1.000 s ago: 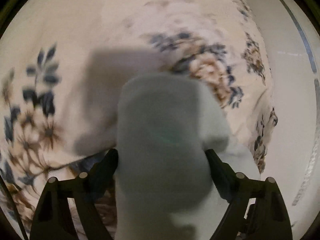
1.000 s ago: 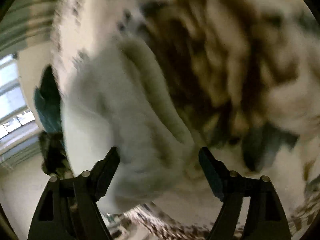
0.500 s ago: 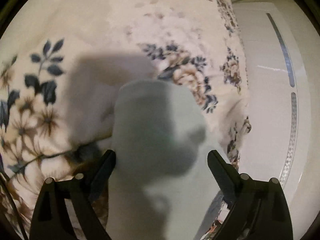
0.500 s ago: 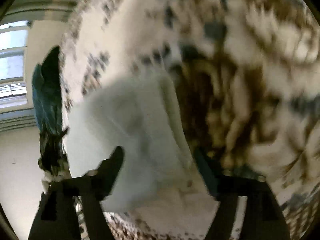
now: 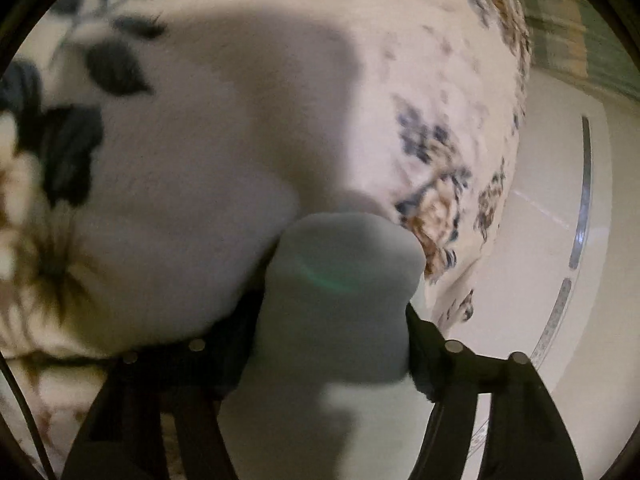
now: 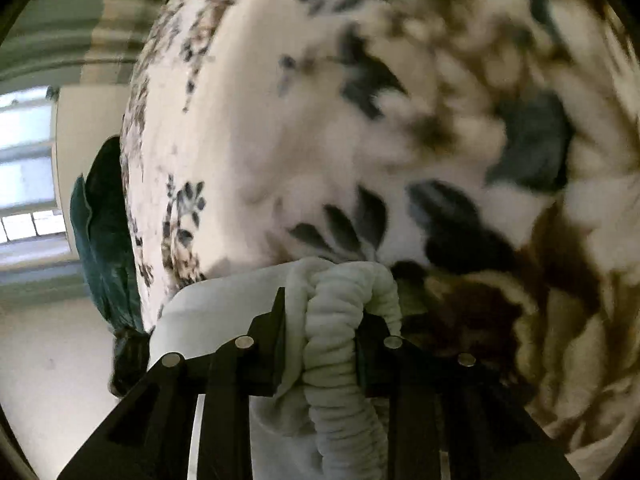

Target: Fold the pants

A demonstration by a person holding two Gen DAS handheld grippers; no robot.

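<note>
- Here the left gripper is clamping a thick fold of the pale grey pants, the cloth bulging forward and up between its two black fingers.
- The right gripper is squeezing the pants' ribbed elastic waistband, bunched into a rope between its closed jaws, with smooth pale fabric spreading to its left.
- The floral blanket, cream with dark blue leaves and brown blooms, is lying just ahead of both grippers.
- A dark teal cloth is hanging beyond the blanket's edge, left of the right gripper.
</note>
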